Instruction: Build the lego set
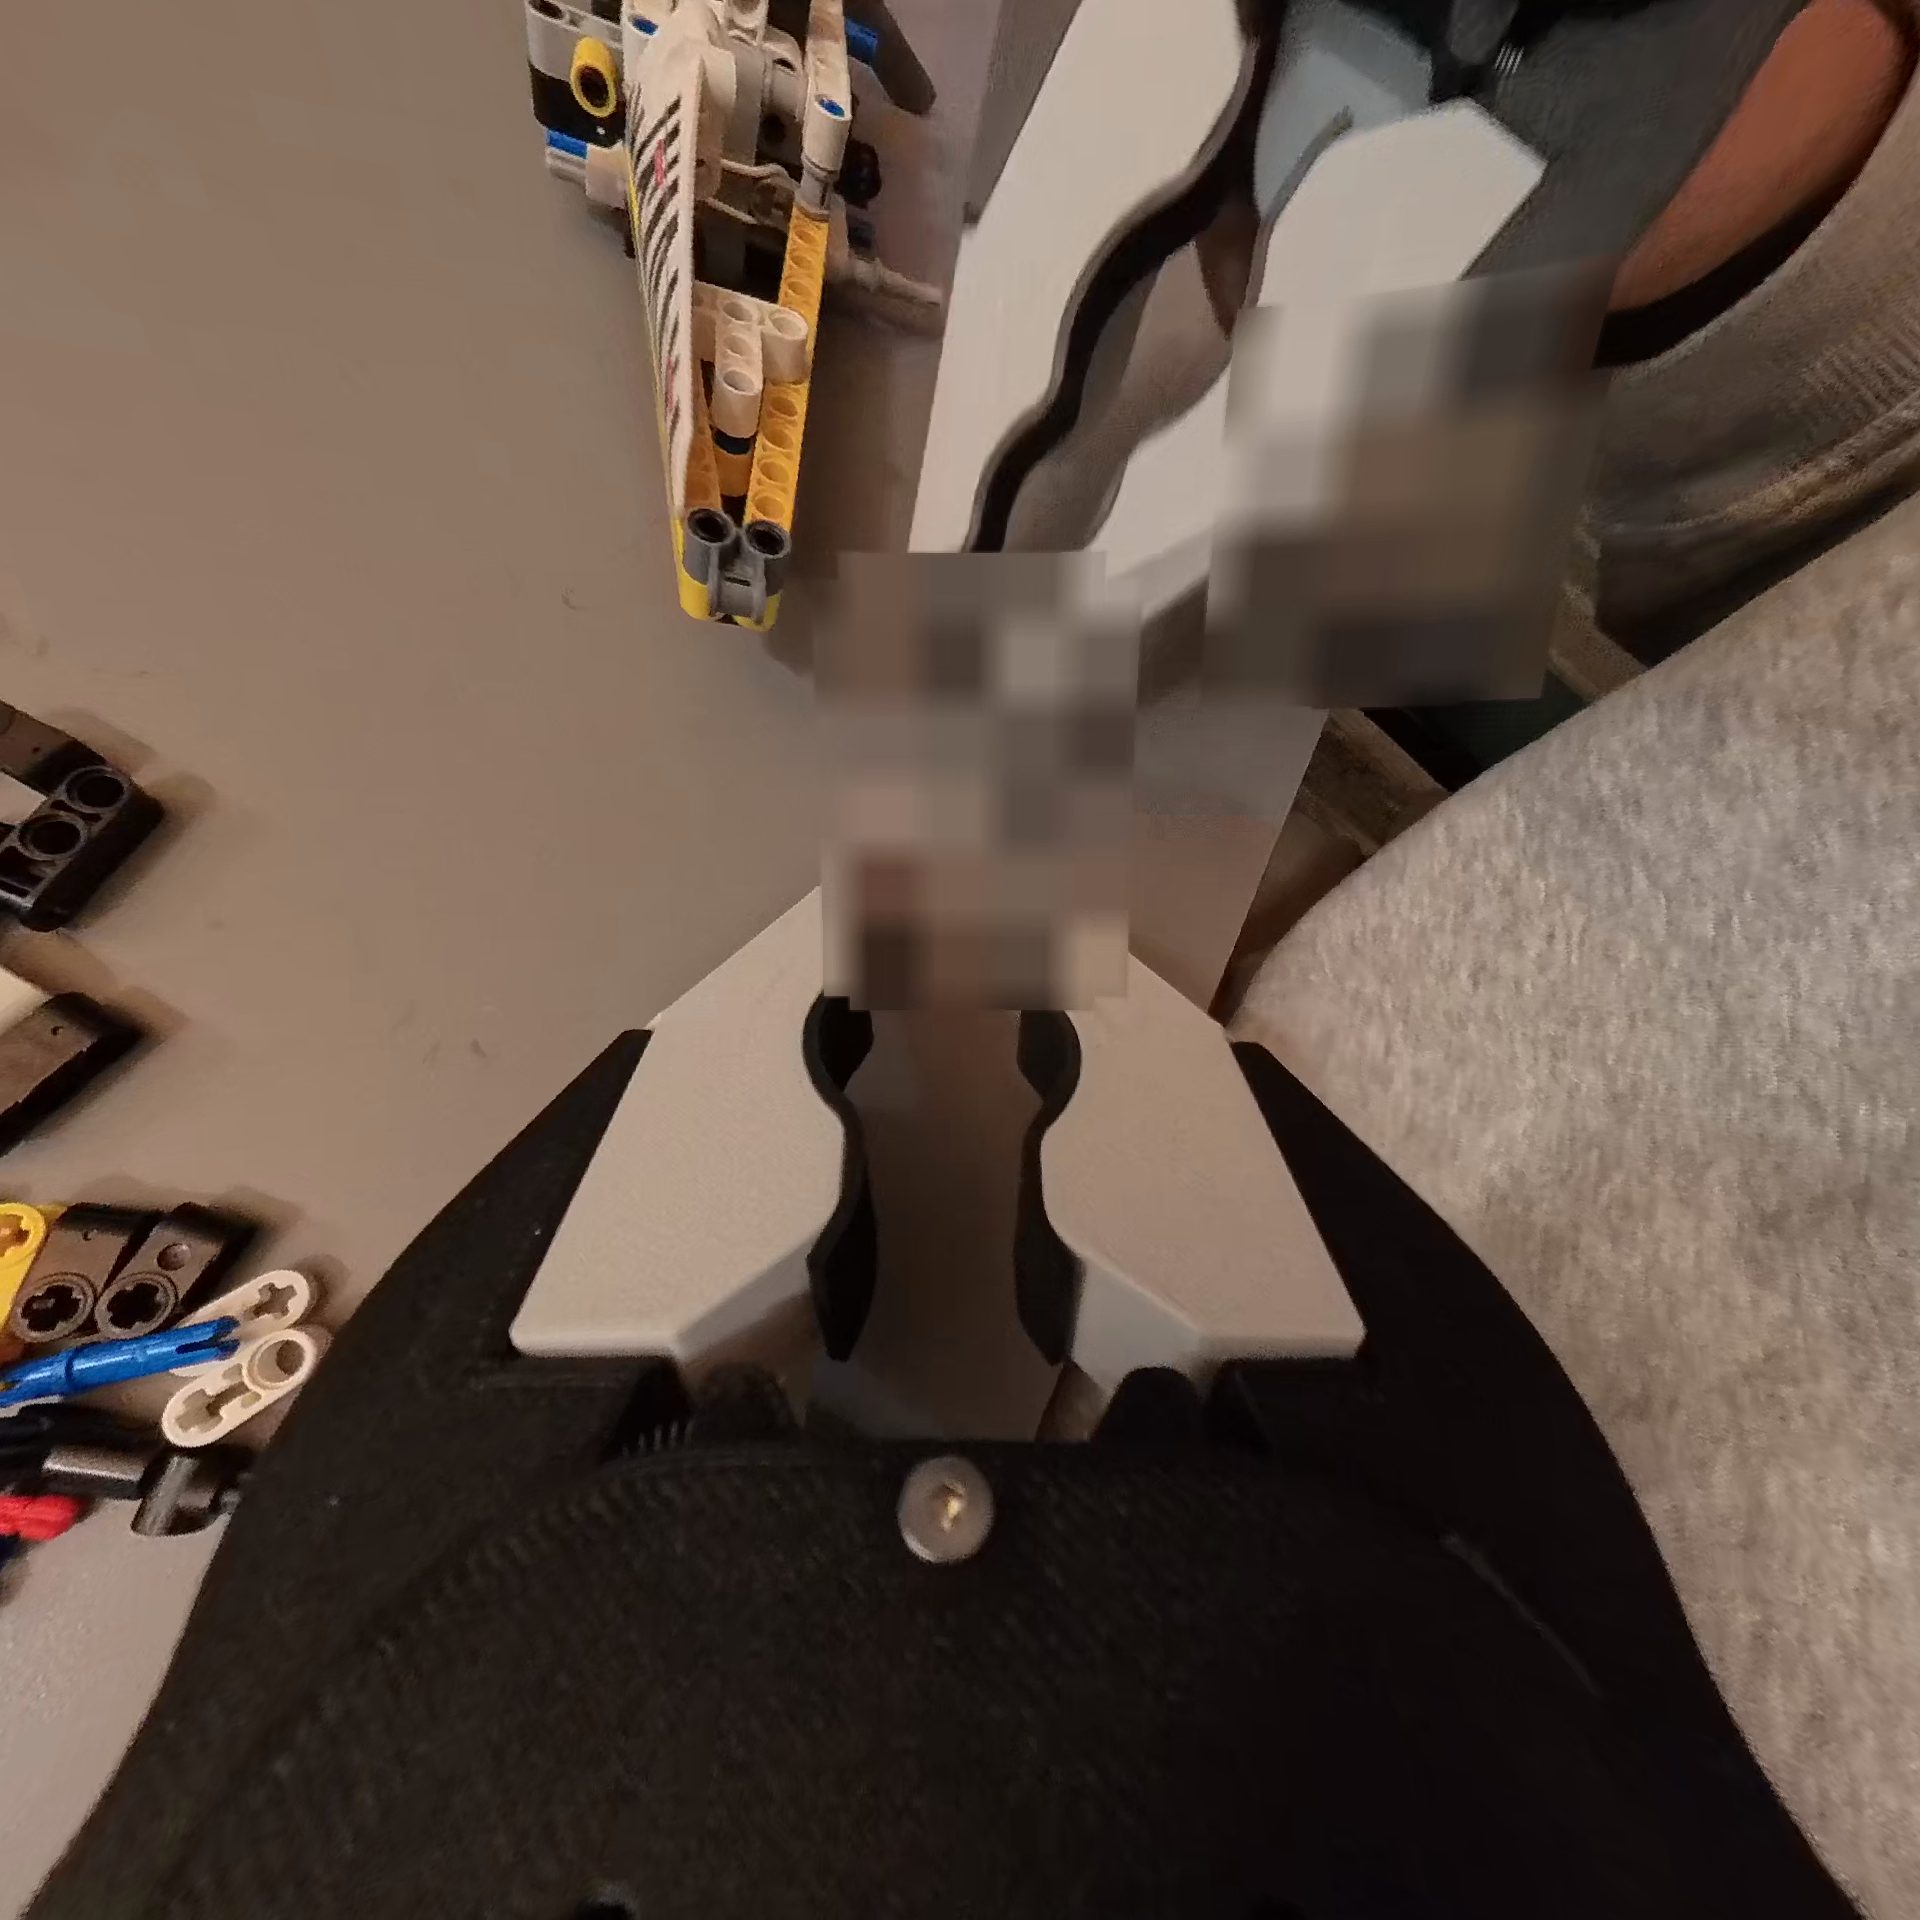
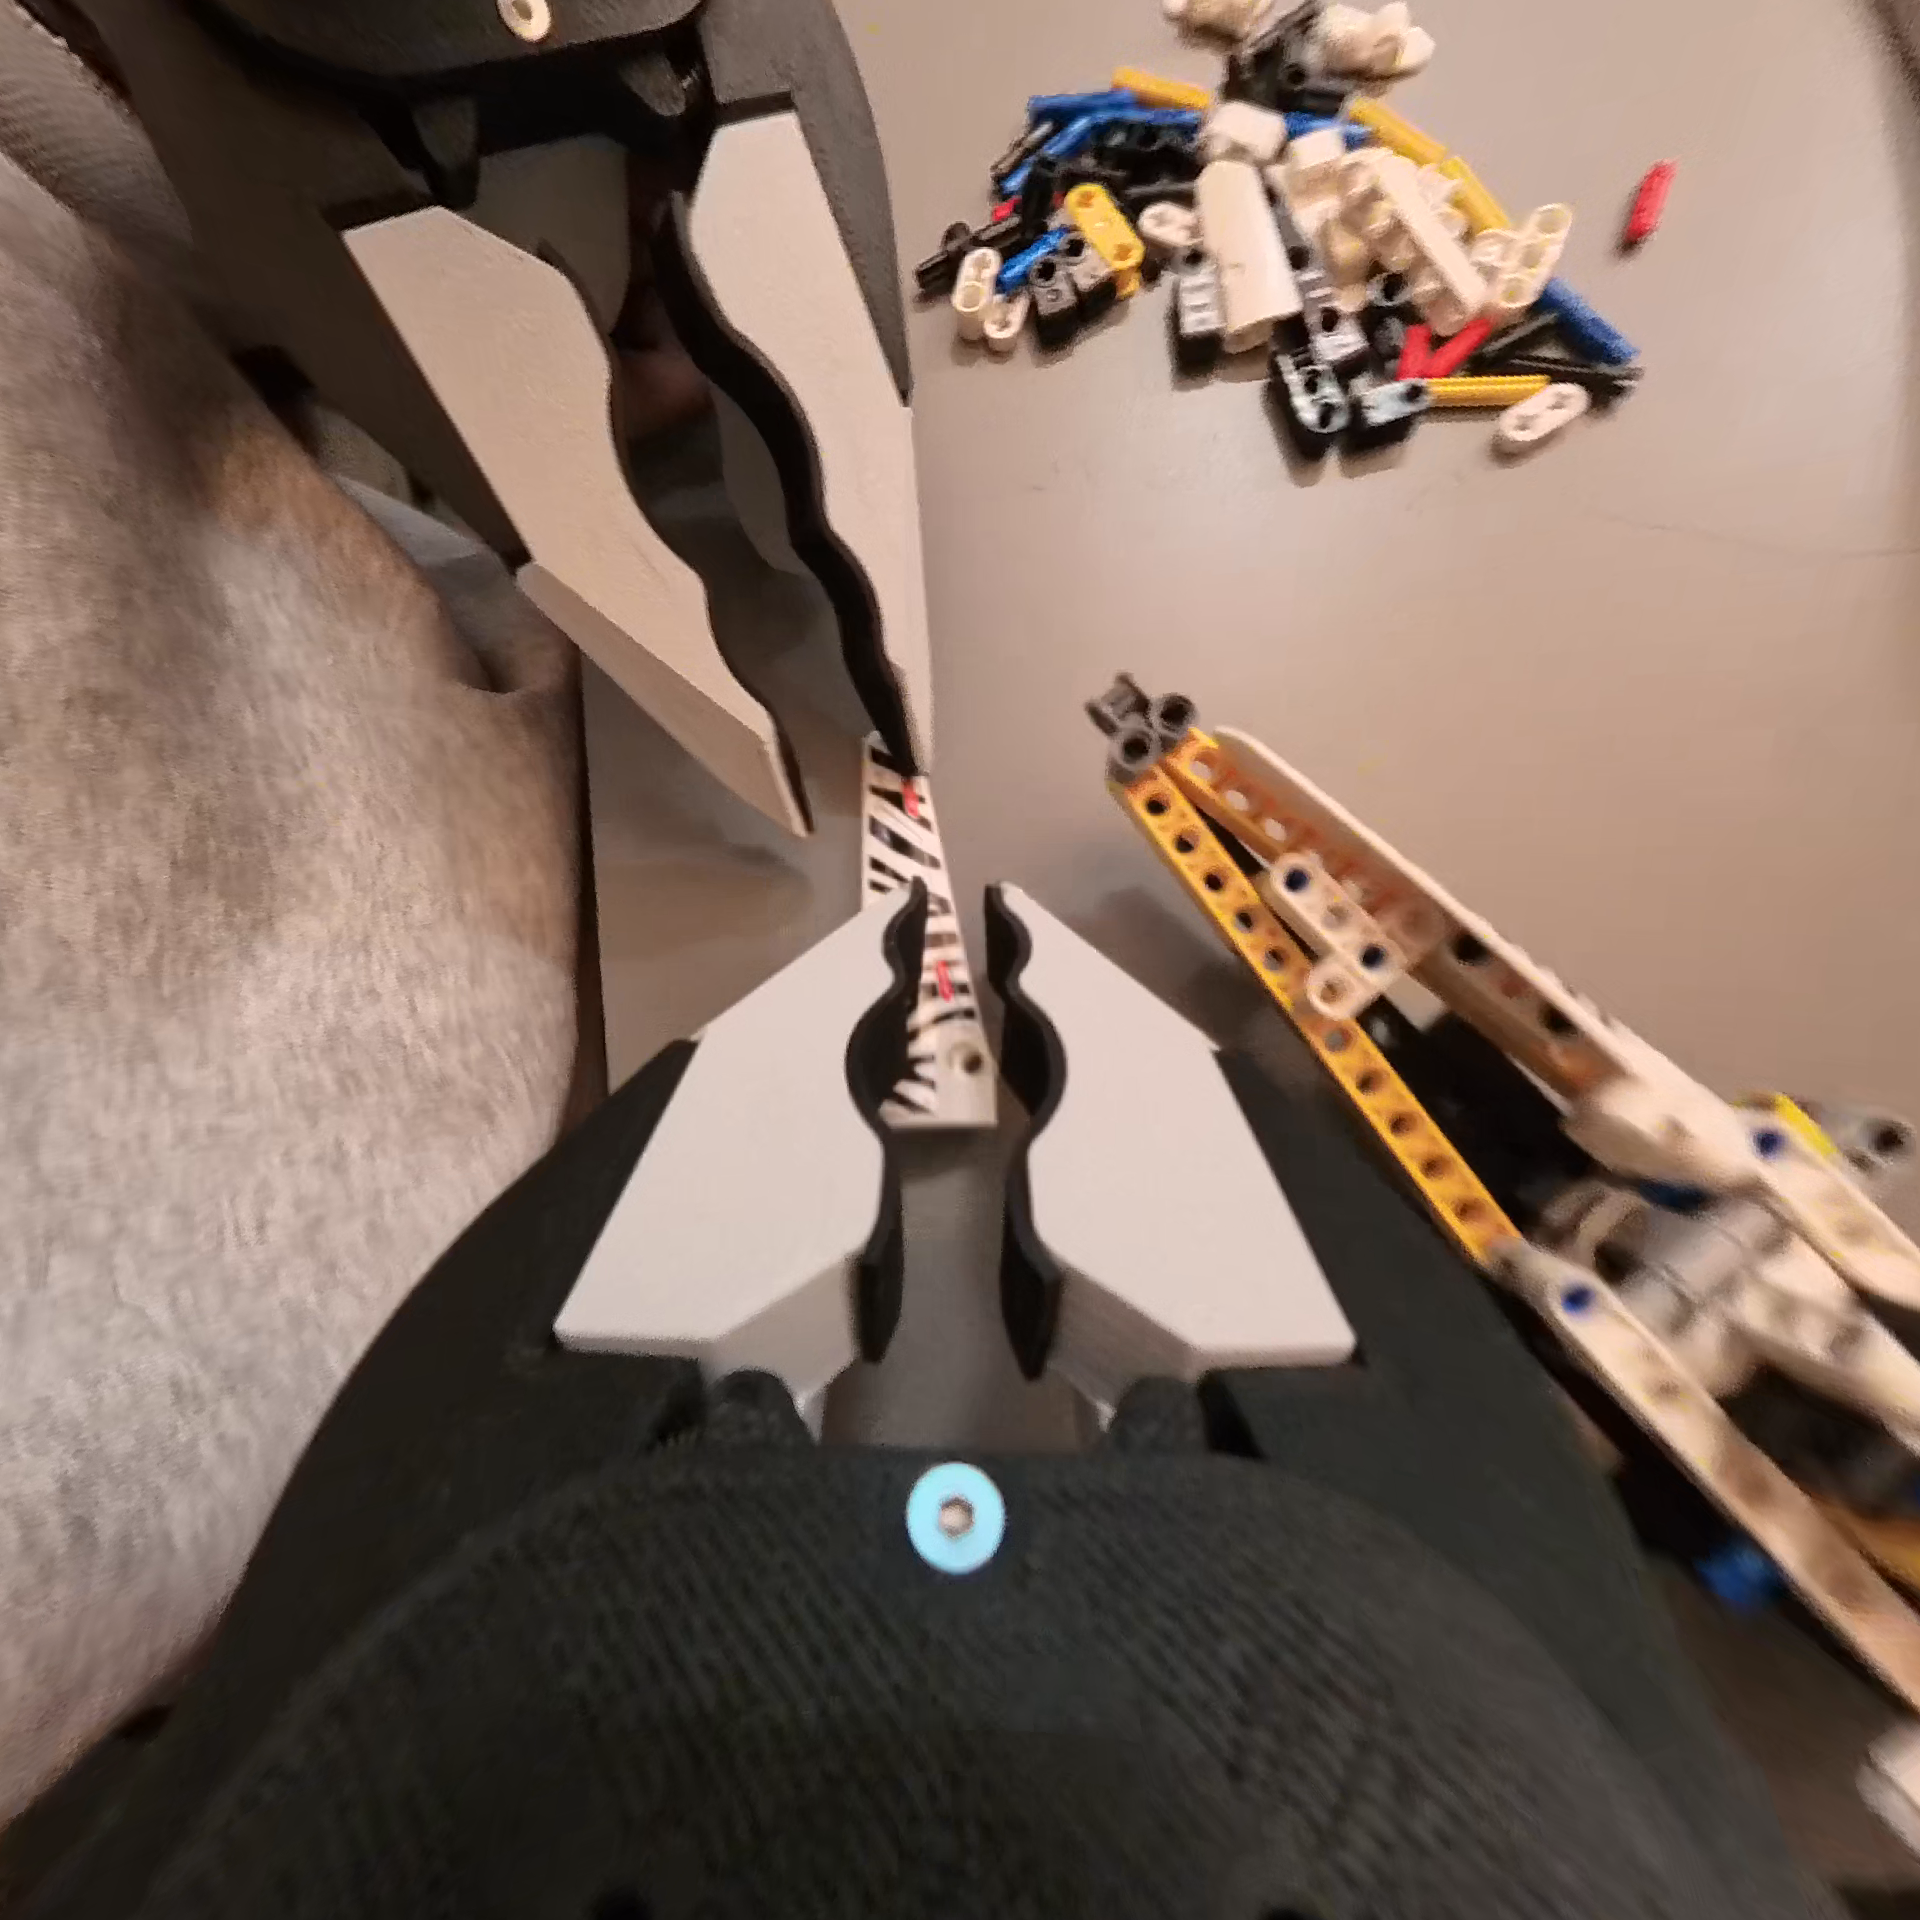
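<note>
Your right claw [image 2: 954, 904] and left claw [image 2: 902, 753] each clamp an end of the striped panel [image 2: 914, 873], seemingly for a handover, beside the half-built model [image 2: 1351, 987] on the desk [image 2: 1351, 582].

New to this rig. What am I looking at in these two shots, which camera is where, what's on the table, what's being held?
There is no robot arm here. A person holds a two-finger gripper in each hand, and each gripper carries a wide-angle camera looking forward along its own fingers.

The left wrist view shows the left gripper; mosaic patches cover the space past its tips, so what it holds cannot be read there. The right wrist view shows the right gripper, with a white striped panel lying between its fingers. The left gripper's tips meet that panel's far end, so both seem to have it, though the right jaws show a gap.

On the grey table lie a part-built yellow and white model and a pile of loose pieces. The grey fabric at the side looks like the person's clothing.
</note>
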Demonstrator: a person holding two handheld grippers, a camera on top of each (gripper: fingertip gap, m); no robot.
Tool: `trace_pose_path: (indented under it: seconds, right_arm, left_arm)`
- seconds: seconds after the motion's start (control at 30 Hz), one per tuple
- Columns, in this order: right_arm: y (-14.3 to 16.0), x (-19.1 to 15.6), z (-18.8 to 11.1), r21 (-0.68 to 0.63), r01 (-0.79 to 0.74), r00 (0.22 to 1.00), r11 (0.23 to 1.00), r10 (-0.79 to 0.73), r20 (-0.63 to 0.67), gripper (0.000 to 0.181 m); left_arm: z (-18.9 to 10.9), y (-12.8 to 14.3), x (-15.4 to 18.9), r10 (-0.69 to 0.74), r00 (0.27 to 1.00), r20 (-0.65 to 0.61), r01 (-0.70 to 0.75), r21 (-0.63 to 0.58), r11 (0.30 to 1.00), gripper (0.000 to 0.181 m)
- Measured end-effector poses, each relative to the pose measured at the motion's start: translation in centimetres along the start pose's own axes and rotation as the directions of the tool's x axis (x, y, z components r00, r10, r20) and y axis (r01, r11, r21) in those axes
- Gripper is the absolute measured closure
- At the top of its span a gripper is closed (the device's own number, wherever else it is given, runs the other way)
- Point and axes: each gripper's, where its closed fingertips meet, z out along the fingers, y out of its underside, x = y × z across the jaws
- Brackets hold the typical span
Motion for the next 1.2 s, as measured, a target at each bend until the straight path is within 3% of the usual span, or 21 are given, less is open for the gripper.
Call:
trace_pose_path:
  seconds: [0.03, 0.23, 0.53, 0.7, 0.9, 1.2]
  right_arm:
    - [0.1, 0.4, -0.7, 0.014, -0.01, 1.0, 1.0, 0.01, -0.023, 0.174]
    - [2.0, 1.1, -2.8, 0.069, -0.124, 0.99, 0.99, 0.128, -0.062, 0.175]
    - [2.1, -0.8, -1.2, 0.042, -0.101, 0.995, 0.994, 0.101, -0.006, 0.174]
    - [3.0, -0.7, -2.2, 0.035, -0.132, 0.991, 0.991, 0.133, -0.027, 0.179]
    - [4.0, -0.3, -3.1, 0.012, -0.154, 0.986, 0.988, 0.154, -0.07, 0.18]
    - [2.5, -0.7, -2.1, 0.06, -0.119, 0.991, 0.991, 0.122, -0.049, 0.18]
  left_arm:
    - [0.0, 0.0, 0.1, 0.009, 1.0, 0.002, -0.009, -0.001, 1.0, 0.159]
    - [-0.1, -0.8, 0.7, 0.03, 0.999, -0.017, -0.029, 0.046, 0.998, 0.158]
    - [0.9, -0.5, 1.2, 0.056, 0.998, -0.011, -0.056, -0.003, 0.998, 0.158]
    - [1.1, -0.2, 0.9, 0.062, 0.998, 0.016, -0.062, -0.02, 0.998, 0.178]
    - [1.1, -0.1, 0.9, 0.062, 0.998, 0.018, -0.062, -0.02, 0.998, 0.178]
    - [1.1, -0.1, 0.9, 0.06, 0.998, 0.016, -0.06, -0.02, 0.998, 0.178]
